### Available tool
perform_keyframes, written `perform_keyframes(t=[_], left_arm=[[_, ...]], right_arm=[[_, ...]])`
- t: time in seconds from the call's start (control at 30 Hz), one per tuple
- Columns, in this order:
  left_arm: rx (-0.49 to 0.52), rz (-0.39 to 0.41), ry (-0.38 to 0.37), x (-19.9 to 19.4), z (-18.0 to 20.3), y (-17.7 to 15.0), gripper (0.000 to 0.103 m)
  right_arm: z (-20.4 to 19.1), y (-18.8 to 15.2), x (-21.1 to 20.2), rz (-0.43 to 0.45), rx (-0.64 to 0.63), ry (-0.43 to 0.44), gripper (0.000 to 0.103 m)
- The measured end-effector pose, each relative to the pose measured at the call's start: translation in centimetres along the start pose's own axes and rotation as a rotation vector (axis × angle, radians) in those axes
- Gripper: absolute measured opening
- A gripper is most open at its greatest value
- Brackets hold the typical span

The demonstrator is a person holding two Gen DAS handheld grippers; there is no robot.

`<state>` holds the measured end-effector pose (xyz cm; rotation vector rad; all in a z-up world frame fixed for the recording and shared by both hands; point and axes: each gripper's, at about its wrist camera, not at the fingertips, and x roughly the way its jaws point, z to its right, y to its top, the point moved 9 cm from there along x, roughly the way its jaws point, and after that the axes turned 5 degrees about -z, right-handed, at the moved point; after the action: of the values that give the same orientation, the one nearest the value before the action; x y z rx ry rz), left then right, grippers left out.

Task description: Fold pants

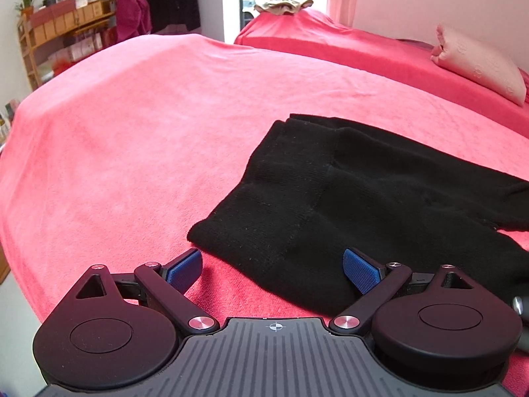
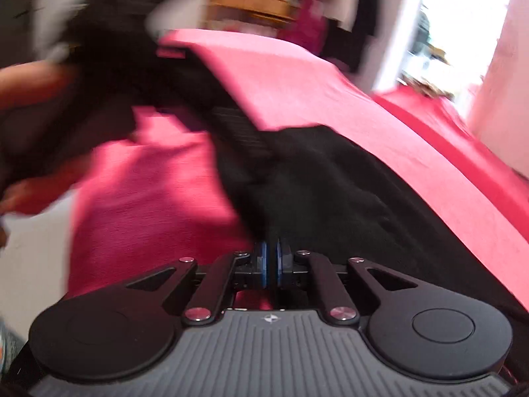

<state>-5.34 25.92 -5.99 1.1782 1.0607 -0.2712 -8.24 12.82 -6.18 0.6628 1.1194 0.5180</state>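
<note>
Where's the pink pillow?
In the left wrist view, the pink pillow lies far right on the second red bed, beyond the black pants.

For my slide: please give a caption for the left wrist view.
Open left gripper over black pants on a pink bed.

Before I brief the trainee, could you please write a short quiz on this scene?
1. True or false: the left gripper has its jaws open.
2. The pants lie on: A a red bedcover; B a wooden floor; C a chair.
3. Which gripper has its jaws closed on the black cloth?

Key: 1 true; 2 A; 3 the right gripper.
</note>
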Motion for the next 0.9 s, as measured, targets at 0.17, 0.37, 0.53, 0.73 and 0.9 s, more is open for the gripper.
perform_keyframes(t=[0.17,0.37,0.53,0.73,0.9], left_arm=[[-0.019,-0.033,-0.003,0.7,0.3,-0.8,0.103],[-0.078,-0.069,-0.117,-1.9,0.6,-2.7,0.103],[-0.146,-0.148,-0.282,-2.7,2.6,-4.2,0.103],[-0.186,-0.133,-0.291,-1.6,4.1,-2.8,0.103],[-0.250,-0.101,-0.308,-0.5,4.5,-1.4,0.103]], right_arm=[[2.1,-1.7,-2.9,0.020,0.133,0.047,0.033],[9.2,-8.2,-10.9,0.022,0.416,-0.048,0.062],[14.8,-16.2,-18.5,0.012,0.755,-0.164,0.062],[19.4,-24.2,-25.1,0.008,1.149,-0.335,0.062],[20.8,-29.5,-27.2,-0.008,1.398,-0.426,0.062]])
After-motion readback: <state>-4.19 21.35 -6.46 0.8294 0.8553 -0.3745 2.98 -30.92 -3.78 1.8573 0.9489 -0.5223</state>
